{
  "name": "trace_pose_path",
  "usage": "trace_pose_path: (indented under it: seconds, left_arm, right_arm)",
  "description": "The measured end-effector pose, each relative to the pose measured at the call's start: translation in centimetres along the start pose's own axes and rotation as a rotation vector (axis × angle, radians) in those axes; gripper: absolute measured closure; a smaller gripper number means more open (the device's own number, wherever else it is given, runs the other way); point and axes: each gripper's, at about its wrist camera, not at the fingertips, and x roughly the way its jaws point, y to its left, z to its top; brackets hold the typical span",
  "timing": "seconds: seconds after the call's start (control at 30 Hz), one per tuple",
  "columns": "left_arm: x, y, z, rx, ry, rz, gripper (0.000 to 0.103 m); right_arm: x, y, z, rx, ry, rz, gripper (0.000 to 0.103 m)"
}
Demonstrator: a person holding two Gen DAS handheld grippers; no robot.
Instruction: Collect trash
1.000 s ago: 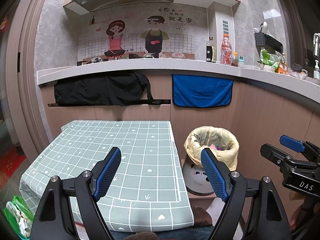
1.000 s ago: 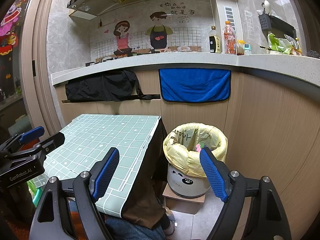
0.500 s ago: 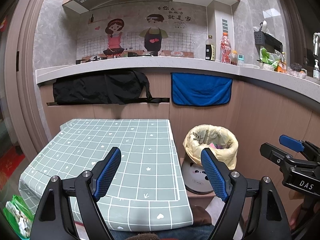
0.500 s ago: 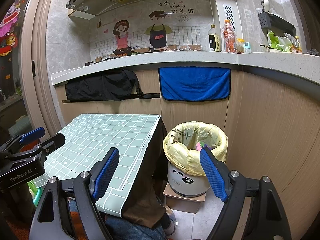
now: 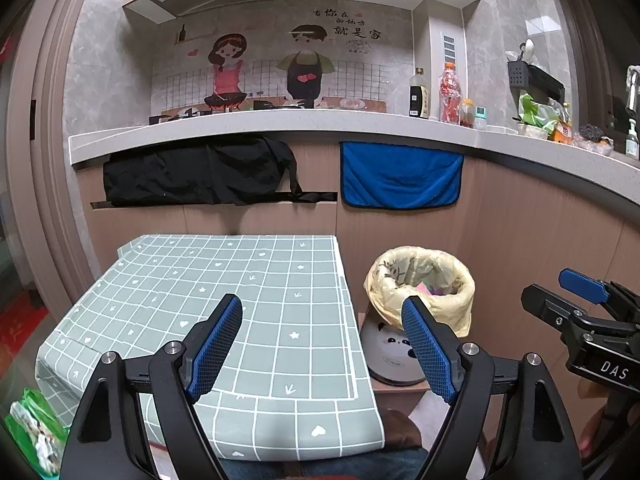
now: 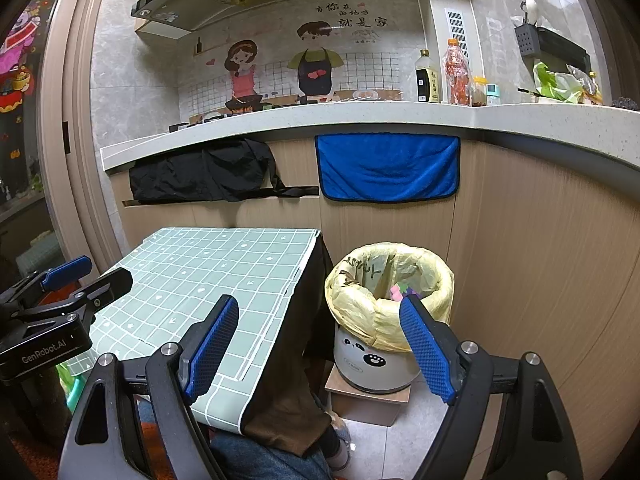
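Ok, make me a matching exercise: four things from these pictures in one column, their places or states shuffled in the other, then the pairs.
Things:
1. bin
2. blue towel
3. black cloth
4. bottles

Places or states:
A. standing on the counter
B. hanging under the counter, right of the black cloth
C. lined with a yellow bag, right of the table
D. hanging under the counter, above the table's far edge

Pairs: 1-C, 2-B, 3-D, 4-A
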Motion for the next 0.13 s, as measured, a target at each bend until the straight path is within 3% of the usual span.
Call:
trace_pose_path:
  seconds: [0.13]
  left_arm:
    - [0.4,0.24,-0.06,0.003,0.011,-0.006,0.021]
  right_arm:
    - [0.08,0.1,-0.44,0.012,0.011,0.009,0.023]
